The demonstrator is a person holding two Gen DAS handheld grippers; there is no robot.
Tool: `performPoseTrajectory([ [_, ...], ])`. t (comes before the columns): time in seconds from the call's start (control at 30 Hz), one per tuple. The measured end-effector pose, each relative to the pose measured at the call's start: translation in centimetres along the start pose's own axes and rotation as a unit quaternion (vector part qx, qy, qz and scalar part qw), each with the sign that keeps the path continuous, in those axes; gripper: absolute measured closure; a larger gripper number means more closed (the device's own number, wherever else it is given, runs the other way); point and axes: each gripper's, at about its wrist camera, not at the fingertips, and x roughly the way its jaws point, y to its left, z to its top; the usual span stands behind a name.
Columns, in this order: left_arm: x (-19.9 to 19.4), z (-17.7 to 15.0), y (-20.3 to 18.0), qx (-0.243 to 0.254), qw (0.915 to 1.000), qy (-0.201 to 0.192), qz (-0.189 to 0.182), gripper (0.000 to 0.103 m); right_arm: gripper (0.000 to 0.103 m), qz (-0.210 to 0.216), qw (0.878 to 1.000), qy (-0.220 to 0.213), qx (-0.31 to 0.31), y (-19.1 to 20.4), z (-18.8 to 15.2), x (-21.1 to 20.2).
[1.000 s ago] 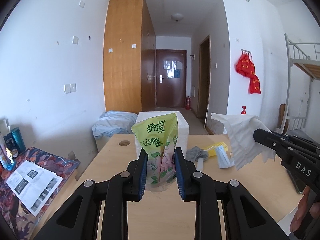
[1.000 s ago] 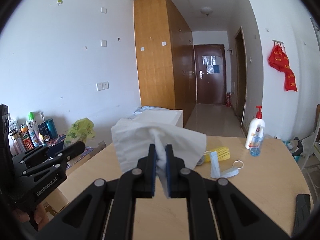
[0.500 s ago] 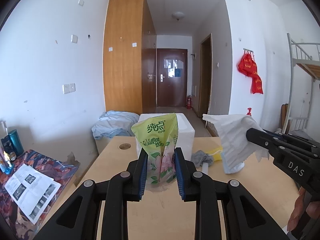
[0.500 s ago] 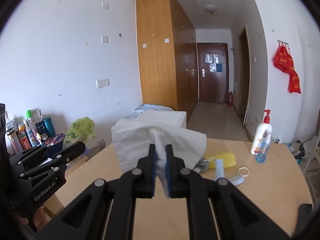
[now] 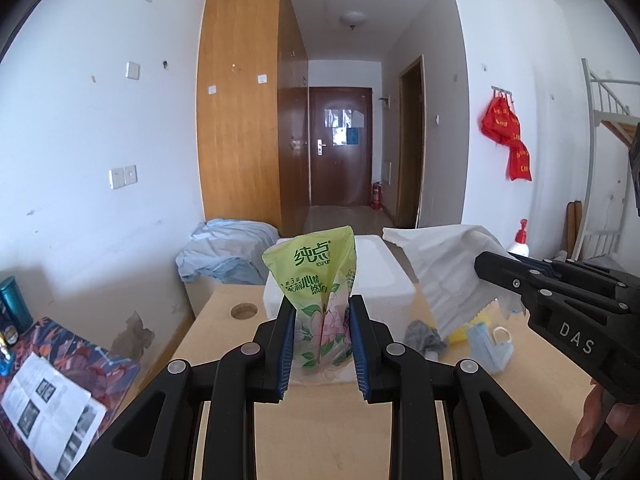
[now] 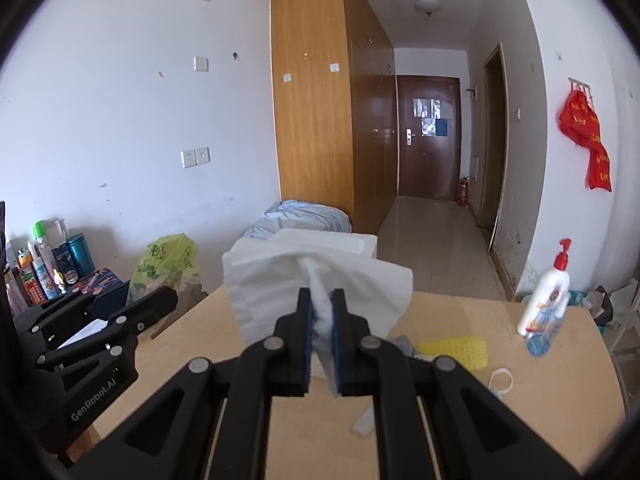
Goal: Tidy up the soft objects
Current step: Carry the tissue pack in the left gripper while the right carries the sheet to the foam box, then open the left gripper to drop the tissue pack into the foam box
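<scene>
The green tissue pack (image 5: 320, 296) is held upright above the wooden table (image 5: 320, 420), clamped between the left gripper (image 5: 320, 344) pads. The right gripper (image 6: 321, 340) is clenched on a white tissue (image 6: 280, 284), also held above the table. A white foam box (image 5: 380, 276) sits just behind. A face mask (image 5: 486, 346) lies on the table.

A pale wooden table (image 5: 328, 420) with a round cable hole (image 5: 242, 311) near its far left corner carries a white foam box (image 5: 380, 276) at the far edge, a grey cloth (image 5: 424, 338), a yellow mesh pad (image 6: 454, 352) and a blue face mask (image 5: 486, 346) close together, and a red-capped pump bottle (image 6: 546, 300) toward the right edge
</scene>
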Motion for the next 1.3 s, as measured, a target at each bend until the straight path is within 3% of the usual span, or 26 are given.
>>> performPoseTrajectory([
  [0.4, 8.4, 3.1, 1.3, 0.002, 0.9993, 0.033, -0.019, 0.076, 0.092, -0.005, 1.000, 0.010, 0.000, -1.1, 3.0, 6.7],
  [0.77, 14.8, 3.7, 1.6, 0.007, 0.9978, 0.064, -0.018, 0.076, 0.092, -0.007, 0.999, 0.036, 0.003, -2.3, 3.7, 12.4],
  [1.13, 16.4, 3.6, 1.0, 0.013, 0.9978, 0.064, -0.015, 0.076, 0.092, -0.003, 0.999, 0.046, 0.004, -2.5, 4.1, 13.3],
  [1.3, 16.3, 3.3, 0.9, 0.015, 0.9982, 0.057, -0.013, 0.065, 0.092, -0.004, 0.999, 0.043, 0.002, -2.3, 4.2, 13.2],
])
